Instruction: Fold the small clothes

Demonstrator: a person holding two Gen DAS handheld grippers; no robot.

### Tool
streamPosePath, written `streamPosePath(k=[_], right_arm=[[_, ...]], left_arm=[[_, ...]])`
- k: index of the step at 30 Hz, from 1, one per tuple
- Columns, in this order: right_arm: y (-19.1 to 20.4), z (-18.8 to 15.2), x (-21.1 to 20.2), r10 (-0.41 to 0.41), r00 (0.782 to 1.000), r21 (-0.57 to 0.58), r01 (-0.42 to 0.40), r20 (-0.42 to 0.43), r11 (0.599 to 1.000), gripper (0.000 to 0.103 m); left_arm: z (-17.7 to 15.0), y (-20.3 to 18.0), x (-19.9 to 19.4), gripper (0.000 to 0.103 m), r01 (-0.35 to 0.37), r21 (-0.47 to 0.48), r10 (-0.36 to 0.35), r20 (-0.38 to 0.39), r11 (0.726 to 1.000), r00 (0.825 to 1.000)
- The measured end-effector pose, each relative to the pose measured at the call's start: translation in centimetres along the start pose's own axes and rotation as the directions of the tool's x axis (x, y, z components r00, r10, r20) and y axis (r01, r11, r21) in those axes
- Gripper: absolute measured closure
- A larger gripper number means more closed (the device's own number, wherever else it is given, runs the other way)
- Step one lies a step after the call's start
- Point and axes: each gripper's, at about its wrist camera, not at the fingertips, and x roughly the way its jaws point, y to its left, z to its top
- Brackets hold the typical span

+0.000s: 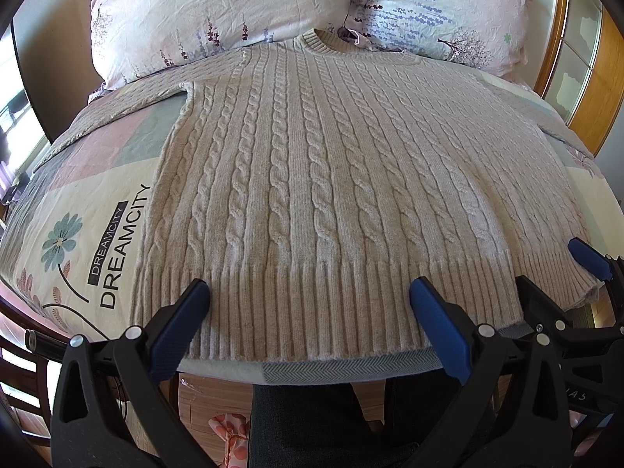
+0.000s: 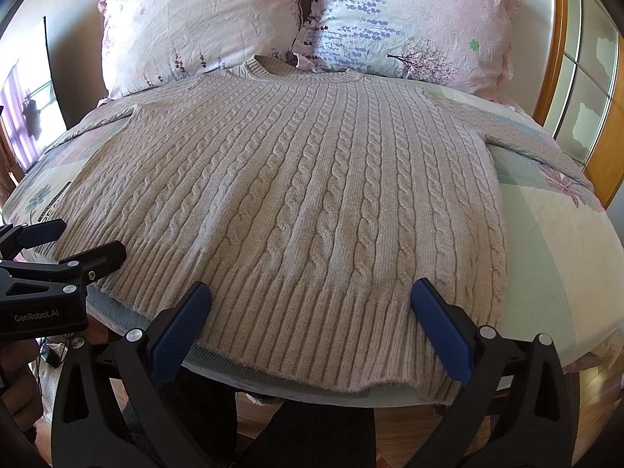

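Left wrist view: beige cable-knit sweater [image 1: 331,179] spread flat, front up, on a patterned bedspread [image 1: 78,241]; collar toward two floral pillows [image 1: 218,11]. Left gripper [image 1: 310,304] over the ribbed hem, jaws wide apart, holding nothing.

Right wrist view: right gripper [image 2: 311,304] likewise spread over the hem, empty; left gripper at the sweater's left hem corner.

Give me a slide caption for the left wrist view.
Open left gripper poised over the hem of a cable-knit sweater spread flat on the bed, pillows behind.
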Motion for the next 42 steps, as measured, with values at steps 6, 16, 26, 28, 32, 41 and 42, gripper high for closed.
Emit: streamPosePath(k=[6, 16, 26, 28, 32, 41, 42], right_arm=[[0.0, 0.0, 0.0, 0.0, 1.0, 0.0, 0.0, 0.001, 1.0, 0.001], [0.0, 0.0, 0.0, 0.0, 1.0, 0.0, 0.0, 0.001, 1.0, 0.001], [0.0, 0.0, 0.0, 0.0, 1.0, 0.0, 0.0, 0.002, 1.0, 0.001], [0.0, 0.0, -0.1, 0.0, 1.0, 0.0, 0.0, 0.002, 1.0, 0.001], [-1.0, 0.1, 0.2, 0.002, 1.0, -0.005, -0.002, 0.01, 1.0, 0.001], [-8.0, 2.8, -2.0, 0.121, 0.981, -0.006, -0.122, 0.153, 0.993, 0.001], [-10.5, 4.0, -2.7, 0.095, 0.976, 0.053, -0.107, 0.194, 0.993, 0.001]], left_arm=[[0.0, 0.0, 0.0, 0.002, 0.0, 0.0, 0.0, 0.001, 1.0, 1.0], [0.0, 0.0, 0.0, 0.002, 0.0, 0.001, 0.0, 0.003, 1.0, 1.0], [0.0, 0.0, 0.0, 0.002, 0.0, 0.0, 0.0, 0.003, 1.0, 1.0], [0.0, 0.0, 0.0, 0.002, 0.0, 0.001, 0.0, 0.002, 1.0, 1.0], [0.1, 0.0, 0.1, 0.002, -0.001, 0.004, 0.001, -0.002, 1.0, 1.0], [-0.3, 0.1, -0.2, 0.002, 0.007, 0.029, -0.009, 0.063, 1.0, 0.998], [-0.3, 0.1, -0.2, 0.002, 0.007, 0.034, -0.009, 0.066, 0.999, 0.998]])
